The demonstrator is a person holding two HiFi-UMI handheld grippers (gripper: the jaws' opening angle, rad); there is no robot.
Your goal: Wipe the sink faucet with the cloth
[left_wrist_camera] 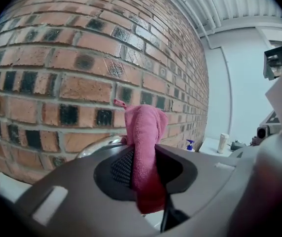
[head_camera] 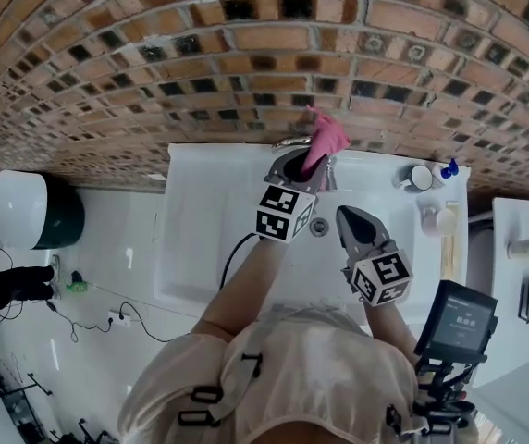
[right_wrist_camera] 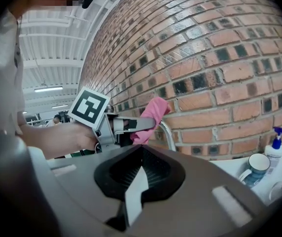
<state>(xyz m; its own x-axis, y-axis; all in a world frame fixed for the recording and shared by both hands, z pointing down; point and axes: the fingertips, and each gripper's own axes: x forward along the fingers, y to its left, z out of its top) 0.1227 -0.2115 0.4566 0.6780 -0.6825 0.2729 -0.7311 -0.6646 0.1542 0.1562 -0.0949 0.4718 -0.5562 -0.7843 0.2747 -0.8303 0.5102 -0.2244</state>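
My left gripper [head_camera: 313, 166] is shut on a pink cloth [head_camera: 327, 140], which stands up out of the jaws. The cloth [left_wrist_camera: 145, 137] is right at the curved chrome faucet [head_camera: 288, 142], close to the brick wall. In the left gripper view the faucet spout [left_wrist_camera: 99, 144] shows just left of the cloth. My right gripper [head_camera: 350, 215] hovers over the white sink [head_camera: 200, 239], shut, with nothing in it. The right gripper view looks past its own jaws [right_wrist_camera: 140, 154] to the left gripper [right_wrist_camera: 131, 125], the cloth [right_wrist_camera: 151, 116] and the faucet [right_wrist_camera: 168, 132].
A drain [head_camera: 318, 227] lies in the basin between the grippers. On the sink's right ledge stand a mug [head_camera: 420, 178], a blue-capped spray bottle [head_camera: 449, 168] and a white bottle [head_camera: 437, 218]. The brick wall [head_camera: 246, 54] rises directly behind. A black device [head_camera: 459, 317] sits lower right.
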